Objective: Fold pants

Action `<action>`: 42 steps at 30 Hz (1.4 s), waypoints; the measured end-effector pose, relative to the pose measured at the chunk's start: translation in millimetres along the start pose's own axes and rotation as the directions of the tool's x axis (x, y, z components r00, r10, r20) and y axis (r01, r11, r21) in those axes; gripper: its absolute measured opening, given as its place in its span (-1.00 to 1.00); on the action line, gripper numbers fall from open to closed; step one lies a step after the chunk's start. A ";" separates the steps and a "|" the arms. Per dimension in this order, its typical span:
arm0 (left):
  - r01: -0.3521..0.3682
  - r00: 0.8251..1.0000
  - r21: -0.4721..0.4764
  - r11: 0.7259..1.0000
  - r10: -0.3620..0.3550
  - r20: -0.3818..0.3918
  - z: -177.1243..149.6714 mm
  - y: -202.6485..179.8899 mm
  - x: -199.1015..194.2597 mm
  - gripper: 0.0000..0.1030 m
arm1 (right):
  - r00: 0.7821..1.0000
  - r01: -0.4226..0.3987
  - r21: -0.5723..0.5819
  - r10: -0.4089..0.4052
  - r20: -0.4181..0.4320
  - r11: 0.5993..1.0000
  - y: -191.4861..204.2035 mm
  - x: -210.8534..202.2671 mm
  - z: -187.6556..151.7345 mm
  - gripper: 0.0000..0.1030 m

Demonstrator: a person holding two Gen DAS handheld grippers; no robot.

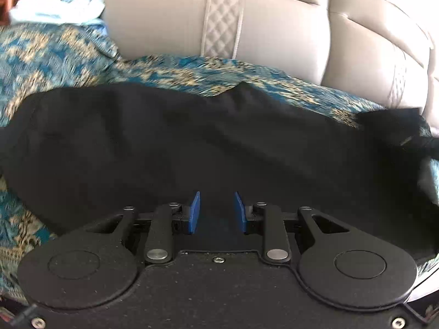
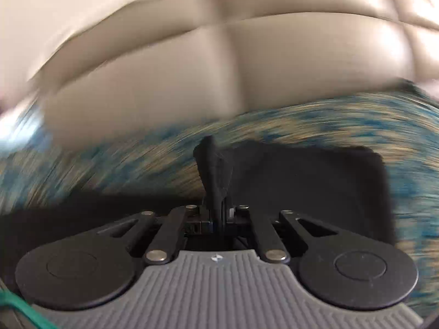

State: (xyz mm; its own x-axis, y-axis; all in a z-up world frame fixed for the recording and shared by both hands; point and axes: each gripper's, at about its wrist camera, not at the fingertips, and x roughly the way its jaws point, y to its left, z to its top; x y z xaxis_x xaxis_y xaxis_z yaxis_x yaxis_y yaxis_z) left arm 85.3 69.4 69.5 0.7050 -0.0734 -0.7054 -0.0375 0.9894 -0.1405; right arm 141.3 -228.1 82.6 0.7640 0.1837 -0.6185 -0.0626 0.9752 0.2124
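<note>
Pants lie long and flat across the patterned bedspread, parallel to the padded headboard; far end is bunched at the right edge of the left view. Right gripper is clamped on a pinch of that black cloth, which stands up in a peak between the pads; its view is smeared. Left gripper sits low over the near edge, blue pads apart, cloth under them but not pinched. Advice: close left on both layers first, then carry right over in a low arc, keep the fabric taut, land hem on waistband with edges square.
</note>
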 end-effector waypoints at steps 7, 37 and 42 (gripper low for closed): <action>0.066 0.997 -0.100 0.993 -0.070 -0.036 -4.4 26.5 -1.2 -0.50 | 0.992 -0.122 -0.437 0.105 -0.063 0.891 123.3 4.1 -70.3 -0.76; 0.007 0.997 0.183 0.983 -0.020 0.074 -17.7 -74.3 -1.3 -0.31 | 0.973 0.206 -0.041 -0.201 0.111 0.978 -32.1 -45.5 -48.2 0.59; -0.032 0.997 0.218 0.975 0.015 0.078 -25.0 -77.4 6.5 -0.29 | 0.959 0.280 0.010 -0.280 0.035 0.960 -46.0 -26.2 -45.6 0.59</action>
State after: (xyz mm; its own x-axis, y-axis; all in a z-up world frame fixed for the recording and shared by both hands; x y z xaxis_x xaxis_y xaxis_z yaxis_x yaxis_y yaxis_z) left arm 75.1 -10.7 58.4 0.7576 -0.0484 -0.6509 0.0952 0.9948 0.0367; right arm 94.9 -272.1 54.6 0.7728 -0.1013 -0.6265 0.1601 0.9864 0.0380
